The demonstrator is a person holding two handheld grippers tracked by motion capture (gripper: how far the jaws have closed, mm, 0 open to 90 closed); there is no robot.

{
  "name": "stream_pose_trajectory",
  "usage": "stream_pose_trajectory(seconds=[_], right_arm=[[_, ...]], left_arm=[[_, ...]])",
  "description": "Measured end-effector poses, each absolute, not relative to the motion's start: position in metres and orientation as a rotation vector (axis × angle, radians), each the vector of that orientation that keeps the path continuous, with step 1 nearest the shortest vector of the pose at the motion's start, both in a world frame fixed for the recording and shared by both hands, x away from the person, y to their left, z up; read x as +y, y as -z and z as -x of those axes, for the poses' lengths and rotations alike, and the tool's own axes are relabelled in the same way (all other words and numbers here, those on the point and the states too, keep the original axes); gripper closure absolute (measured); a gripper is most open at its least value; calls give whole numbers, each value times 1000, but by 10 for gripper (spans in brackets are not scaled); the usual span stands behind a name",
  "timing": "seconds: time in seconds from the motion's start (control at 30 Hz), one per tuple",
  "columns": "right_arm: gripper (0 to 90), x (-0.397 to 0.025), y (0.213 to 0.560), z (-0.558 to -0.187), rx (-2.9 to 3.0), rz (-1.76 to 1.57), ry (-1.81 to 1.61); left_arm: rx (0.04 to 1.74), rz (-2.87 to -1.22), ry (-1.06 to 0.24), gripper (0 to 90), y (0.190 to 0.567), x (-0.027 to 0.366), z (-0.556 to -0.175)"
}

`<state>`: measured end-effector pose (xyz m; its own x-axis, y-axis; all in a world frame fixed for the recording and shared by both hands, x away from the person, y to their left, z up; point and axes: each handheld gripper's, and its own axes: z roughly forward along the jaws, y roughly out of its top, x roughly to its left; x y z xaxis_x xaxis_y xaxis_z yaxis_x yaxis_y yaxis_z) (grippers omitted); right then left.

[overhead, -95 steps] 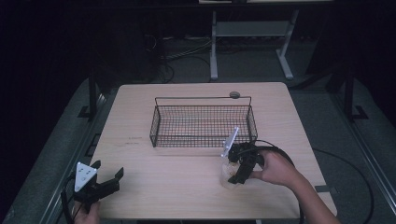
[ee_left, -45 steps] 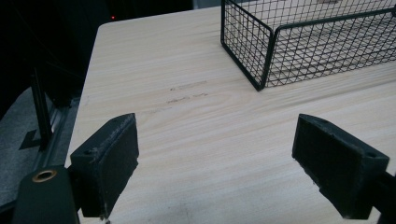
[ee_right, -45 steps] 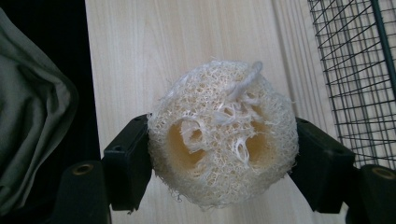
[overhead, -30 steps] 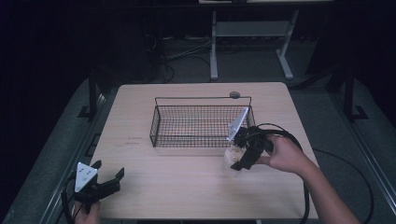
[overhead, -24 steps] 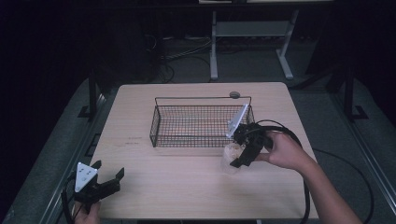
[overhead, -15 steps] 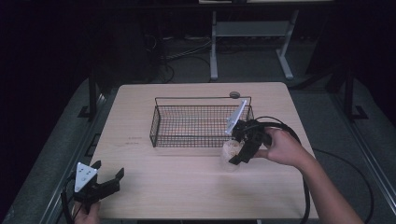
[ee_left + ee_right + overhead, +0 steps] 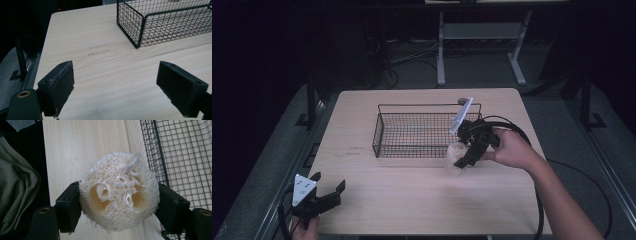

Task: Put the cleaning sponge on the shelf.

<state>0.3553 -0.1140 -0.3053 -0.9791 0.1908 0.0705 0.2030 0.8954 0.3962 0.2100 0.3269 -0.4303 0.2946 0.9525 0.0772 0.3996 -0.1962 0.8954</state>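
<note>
A round, pale loofah sponge (image 7: 119, 191) sits squeezed between the jaws of my right gripper (image 7: 119, 202), which is shut on it. In the high view the right gripper (image 7: 464, 155) holds the loofah (image 7: 455, 155) above the table, just in front of the near right corner of a black wire basket (image 7: 379, 135). The basket's mesh (image 7: 180, 152) fills the right side of the right gripper view. My left gripper (image 7: 328, 192) rests at the table's near left corner, jaws wide open with nothing between them (image 7: 116, 87). The basket's corner (image 7: 136, 30) lies ahead of it.
The wooden table (image 7: 412, 200) has bare room in front of the basket. A small dark round object (image 7: 461, 101) sits behind the basket near the far edge. A cable (image 7: 522, 135) loops from the right gripper. Grey fabric (image 7: 17, 190) hangs beyond the table's edge.
My right gripper has lifted the loofah from the table and carried it toward the basket's near right corner. The left gripper has stayed still.
</note>
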Motion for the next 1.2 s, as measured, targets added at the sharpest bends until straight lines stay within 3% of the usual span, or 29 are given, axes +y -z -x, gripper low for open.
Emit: stream_pose_trajectory(seconds=[1.2], right_arm=[[282, -92, 290, -420, -3025, 418, 600]], left_arm=[[1229, -1754, -865, 138, 430, 326, -209]])
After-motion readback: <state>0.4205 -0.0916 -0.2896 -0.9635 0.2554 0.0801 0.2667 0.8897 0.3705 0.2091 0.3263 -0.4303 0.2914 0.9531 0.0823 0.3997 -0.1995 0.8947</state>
